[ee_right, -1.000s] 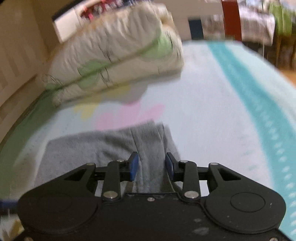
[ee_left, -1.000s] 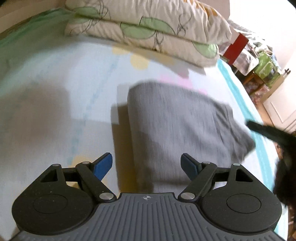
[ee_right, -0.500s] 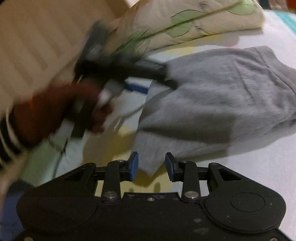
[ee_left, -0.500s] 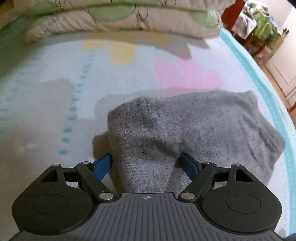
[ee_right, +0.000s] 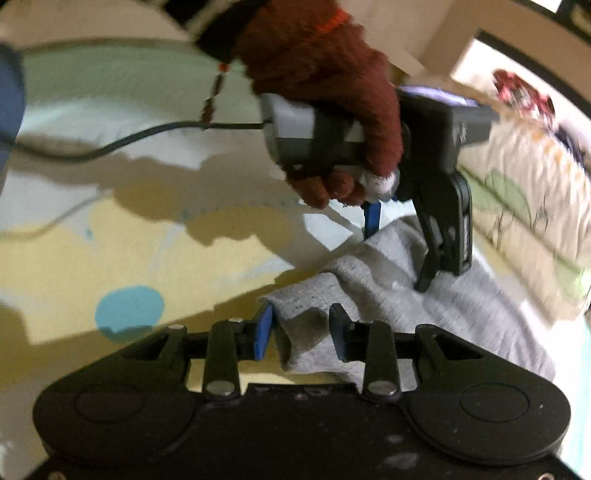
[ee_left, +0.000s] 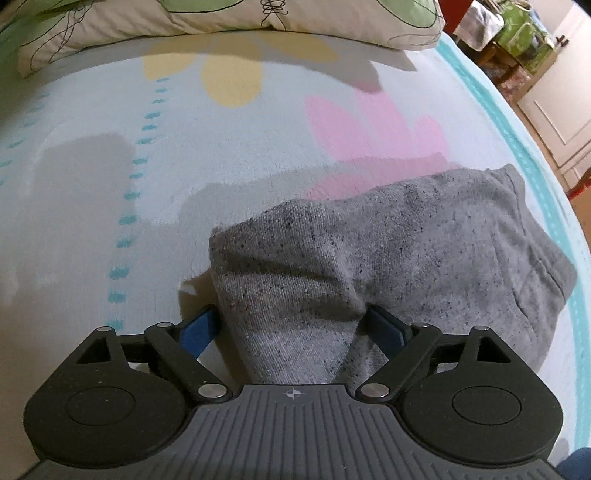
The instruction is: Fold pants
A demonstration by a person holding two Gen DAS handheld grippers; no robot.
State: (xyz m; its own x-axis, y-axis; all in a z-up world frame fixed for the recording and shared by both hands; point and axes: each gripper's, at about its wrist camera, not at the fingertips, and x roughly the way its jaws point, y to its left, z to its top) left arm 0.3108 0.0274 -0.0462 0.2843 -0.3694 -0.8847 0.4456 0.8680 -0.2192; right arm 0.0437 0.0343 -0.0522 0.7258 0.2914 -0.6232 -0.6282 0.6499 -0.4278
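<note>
Grey pants point(ee_left: 424, 251) lie folded in a bundle on the patterned bedsheet point(ee_left: 229, 140). My left gripper point(ee_left: 290, 317) points steeply down over the bundle's near left corner. Its jaws are opening wide, and a hump of grey cloth sits between the blue fingers point(ee_left: 199, 330). In the right wrist view a hand in a red-brown glove point(ee_right: 332, 85) holds that left gripper point(ee_right: 400, 243) on the pants point(ee_right: 461, 306). My right gripper point(ee_right: 301, 325) stands part open around a loose corner of the cloth, with a sliver of gap at its left pad.
Folded floral bedding point(ee_left: 258, 18) is stacked at the bed's far end and also shows as bedding point(ee_right: 535, 206) on the right. A black cable point(ee_right: 122, 142) trails from the left gripper across the sheet. The teal stripe point(ee_left: 535, 166) marks the bed's right edge, with furniture point(ee_left: 517, 40) beyond.
My left gripper came down closer onto the pants' corner and its jaws widened. My right gripper rolled and swung round from the far side to a near corner beside the left gripper.
</note>
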